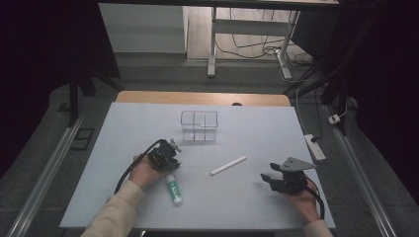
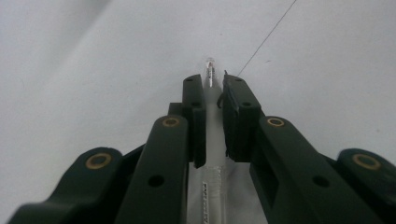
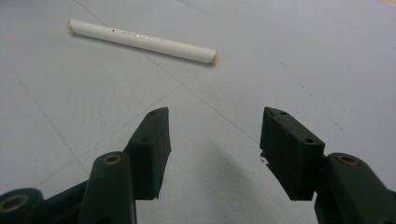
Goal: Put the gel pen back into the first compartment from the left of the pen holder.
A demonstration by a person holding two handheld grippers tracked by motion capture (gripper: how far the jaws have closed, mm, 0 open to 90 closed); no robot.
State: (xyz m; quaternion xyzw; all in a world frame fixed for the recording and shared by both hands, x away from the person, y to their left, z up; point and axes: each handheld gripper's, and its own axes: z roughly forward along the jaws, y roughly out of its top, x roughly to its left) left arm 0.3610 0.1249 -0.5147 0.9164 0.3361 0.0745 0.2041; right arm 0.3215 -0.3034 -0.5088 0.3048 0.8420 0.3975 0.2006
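Note:
My left gripper (image 2: 211,81) is shut on a slim translucent pen (image 2: 210,70); the pen's clear tip pokes out past the jaws, low over the table. In the high view the left gripper (image 1: 168,157) sits left of centre, and its body hides the pen. A white tube with a green label (image 1: 174,190) lies just in front of it; I cannot tell whether they touch. A white marker (image 1: 228,165) (image 3: 140,41) lies flat mid-table. My right gripper (image 1: 271,174) (image 3: 215,116) is open and holds nothing, a short way from the marker.
A clear plastic box with compartments (image 1: 198,126) stands at the table's centre back. A pale sheet (image 1: 257,133) covers the table. A power strip (image 1: 314,146) lies on the floor past the right edge, with cables and desk legs beyond the far edge.

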